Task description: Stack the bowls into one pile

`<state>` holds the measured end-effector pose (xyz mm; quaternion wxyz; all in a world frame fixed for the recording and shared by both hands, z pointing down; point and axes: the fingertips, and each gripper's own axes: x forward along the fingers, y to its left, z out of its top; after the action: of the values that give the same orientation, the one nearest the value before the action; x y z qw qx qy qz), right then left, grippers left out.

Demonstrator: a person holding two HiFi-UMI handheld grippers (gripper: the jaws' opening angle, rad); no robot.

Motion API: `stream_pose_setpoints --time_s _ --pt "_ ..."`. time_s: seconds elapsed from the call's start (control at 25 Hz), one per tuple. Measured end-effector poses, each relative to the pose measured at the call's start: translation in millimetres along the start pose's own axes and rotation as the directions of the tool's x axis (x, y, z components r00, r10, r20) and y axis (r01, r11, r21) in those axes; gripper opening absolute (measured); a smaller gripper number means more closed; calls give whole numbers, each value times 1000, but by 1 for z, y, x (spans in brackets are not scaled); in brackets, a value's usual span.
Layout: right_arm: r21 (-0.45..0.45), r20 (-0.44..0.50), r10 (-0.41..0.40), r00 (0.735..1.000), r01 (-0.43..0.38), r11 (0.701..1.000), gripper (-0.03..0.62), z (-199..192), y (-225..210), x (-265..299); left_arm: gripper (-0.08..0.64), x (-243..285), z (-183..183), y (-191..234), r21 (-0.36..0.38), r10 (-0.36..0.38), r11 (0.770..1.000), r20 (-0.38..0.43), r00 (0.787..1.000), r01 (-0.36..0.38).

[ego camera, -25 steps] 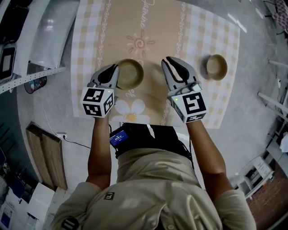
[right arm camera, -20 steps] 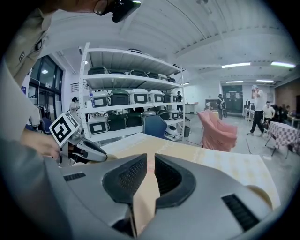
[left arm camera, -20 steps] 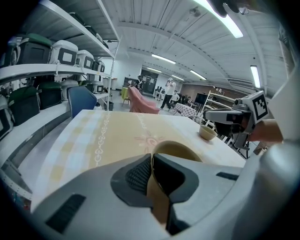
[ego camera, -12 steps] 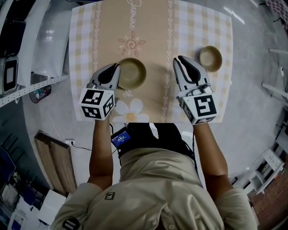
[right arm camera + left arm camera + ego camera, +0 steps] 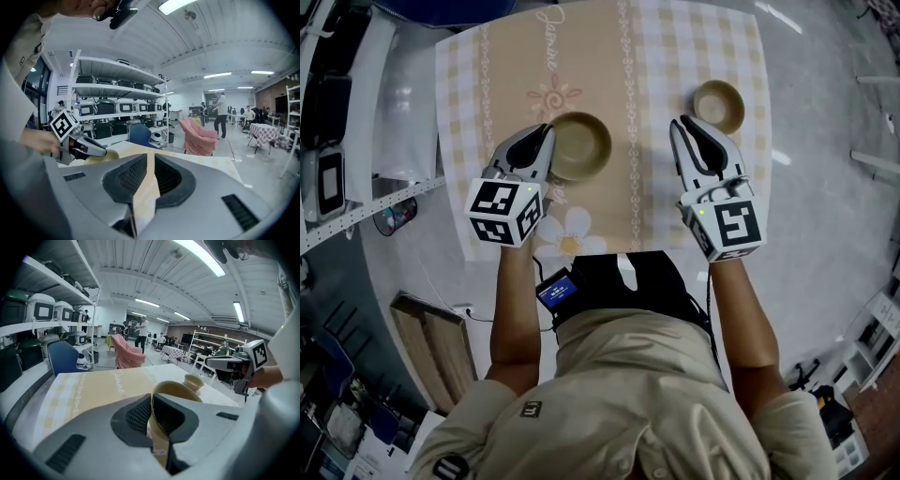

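Bowls number two, both tan, both on the bench [image 5: 506,94], which wears a beige and white checked cloth and fills the upper middle of the head view. Below it, a person in a beige shirt [image 5: 628,394] takes up the lower half of that frame, arms reaching up toward the cloth.

Left tongs [image 5: 546,139] sit at centre left, closed on the near rim of the larger bowl [image 5: 581,145]. In the left gripper view the bowl's wall [image 5: 161,427] stands pinched between the two dark pads, one pad inside the bowl and one outside.

Right tongs [image 5: 682,125] are at centre right, their tips close to the lower left edge of the smaller bowl [image 5: 718,105] but apart from it. The right gripper view shows these jaws drawn nearly together with only a thin slit of cloth between them and no bowl in them.

The two bowls lie well apart, the smaller one at the upper right of the cloth. A printed white flower [image 5: 572,230] marks the cloth's near edge.
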<state>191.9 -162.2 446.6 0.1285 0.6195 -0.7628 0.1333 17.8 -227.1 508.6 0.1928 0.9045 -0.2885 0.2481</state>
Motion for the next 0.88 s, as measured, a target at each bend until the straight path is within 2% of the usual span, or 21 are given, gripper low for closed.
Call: stream_pose_setpoints --time_s 0.52,0.88 --pt "58 55 -141 988 138 989 48 6 -60 -54 25 43 47 -56 74 -85 994 19 996 83" --pt "84 54 -223 973 218 972 48 -8 -106 -93 25 83 65 -101 122 -142 983 5 990 140"
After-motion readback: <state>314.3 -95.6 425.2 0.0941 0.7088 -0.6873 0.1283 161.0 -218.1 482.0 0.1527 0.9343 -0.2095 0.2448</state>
